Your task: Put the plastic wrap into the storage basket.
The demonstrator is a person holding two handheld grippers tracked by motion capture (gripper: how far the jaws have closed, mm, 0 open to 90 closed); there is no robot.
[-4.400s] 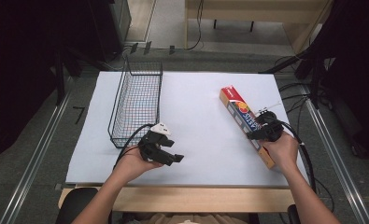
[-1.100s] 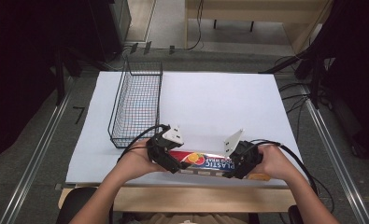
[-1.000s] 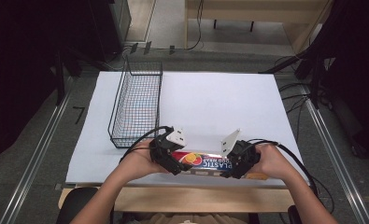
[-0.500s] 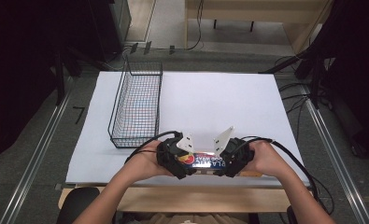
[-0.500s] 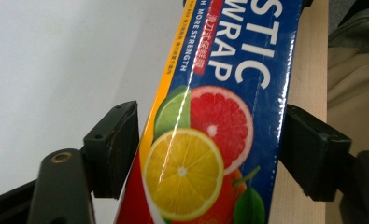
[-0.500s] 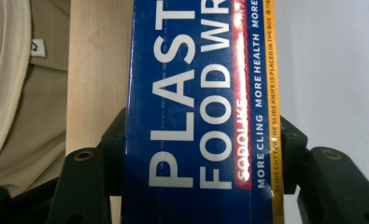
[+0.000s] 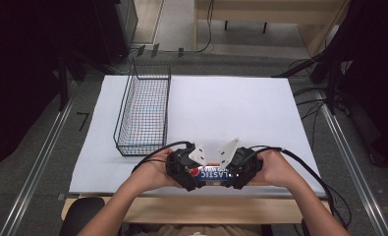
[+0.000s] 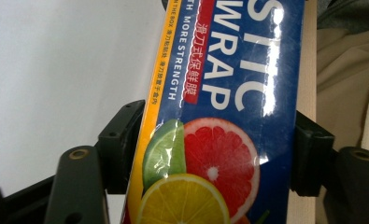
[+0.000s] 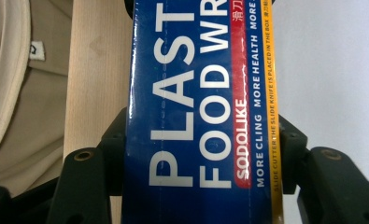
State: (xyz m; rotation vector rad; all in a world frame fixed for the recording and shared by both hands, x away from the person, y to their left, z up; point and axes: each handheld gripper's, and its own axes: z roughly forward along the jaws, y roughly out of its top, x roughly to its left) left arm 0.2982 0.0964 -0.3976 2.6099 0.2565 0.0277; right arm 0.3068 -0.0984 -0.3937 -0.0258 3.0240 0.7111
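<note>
Two claws, left (image 7: 184,169) and right (image 7: 240,169), clamp the box (image 7: 212,174) ends at the surface (image 7: 231,108) near edge; we judge a transfer step, perhaps toward the basket (image 7: 145,110)

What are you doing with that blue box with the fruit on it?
A person holds a gripper in each hand, and both are clamped on one long plastic wrap box at the near edge of the table. The left gripper has the fruit end, the right gripper the other. A wire basket stands empty to the left.
</note>
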